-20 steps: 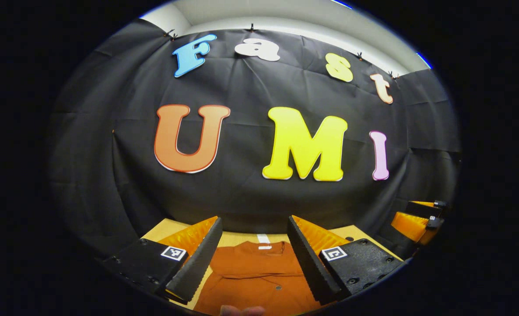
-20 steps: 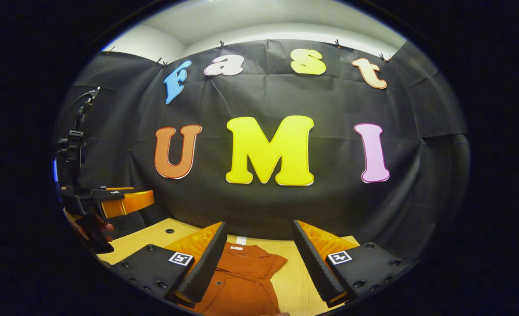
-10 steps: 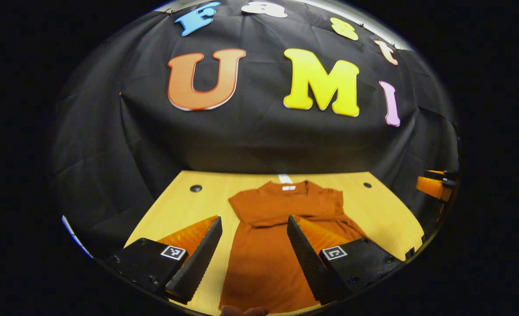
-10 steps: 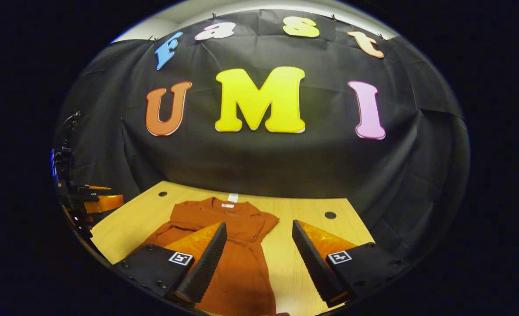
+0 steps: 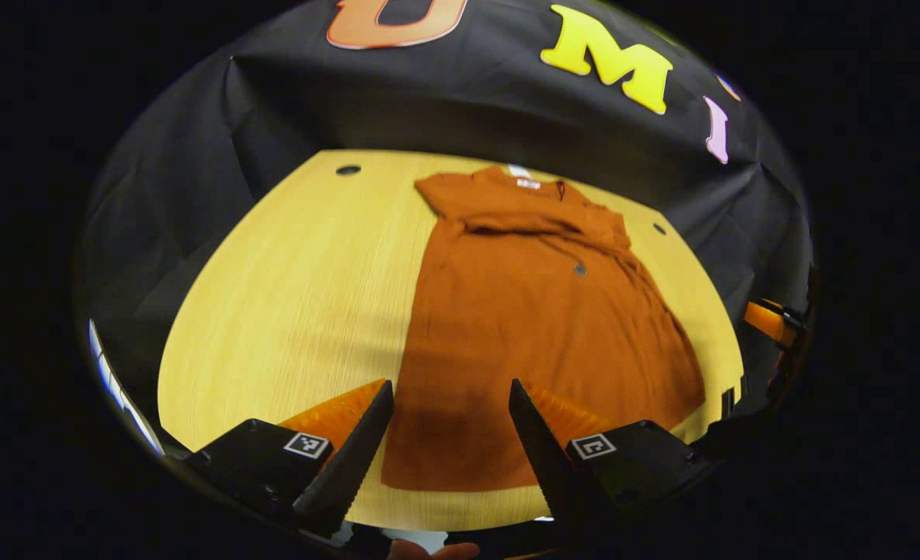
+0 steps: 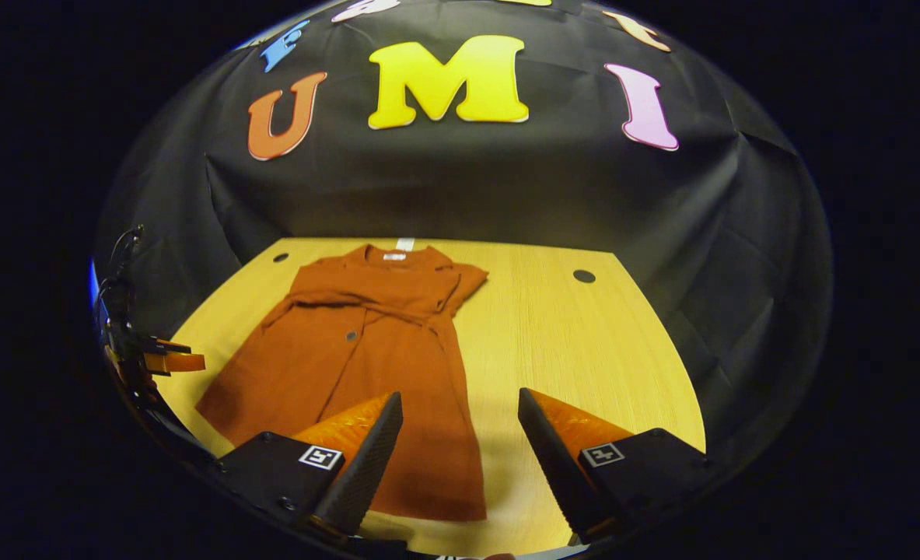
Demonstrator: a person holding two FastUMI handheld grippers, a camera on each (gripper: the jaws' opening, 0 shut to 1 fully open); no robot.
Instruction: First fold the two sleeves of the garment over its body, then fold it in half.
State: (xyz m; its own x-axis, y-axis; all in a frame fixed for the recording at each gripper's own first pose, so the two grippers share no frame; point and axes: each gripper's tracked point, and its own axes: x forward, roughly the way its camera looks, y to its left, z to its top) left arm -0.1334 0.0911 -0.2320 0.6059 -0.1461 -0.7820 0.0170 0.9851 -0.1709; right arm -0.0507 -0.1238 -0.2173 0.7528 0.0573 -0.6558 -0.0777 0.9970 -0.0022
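A rust-orange garment [image 5: 537, 334] lies flat on the wooden table [image 5: 288, 295], collar toward the far wall and hem toward me. Both sleeves [image 5: 529, 225] look folded in across the chest. My left gripper [image 5: 449, 389] hovers open above the hem's near left corner, with nothing between its fingers. In the right gripper view the garment [image 6: 366, 365] spreads to the left, and my right gripper [image 6: 460, 397] stands open over its near right hem edge. The other gripper [image 6: 168, 362] shows at the far left, and the right one [image 5: 767, 323] at the far right edge.
The table [image 6: 584, 350] has small round holes [image 6: 584, 275] near its far corners [image 5: 348, 169]. Black cloth closes the booth behind and at both sides. Bare wood lies left of the garment in the left gripper view and right of it in the right gripper view.
Both grippers have tipped downward, so the wall slid up and the whole table and garment came into sight. Both stay open and the garment has not moved.
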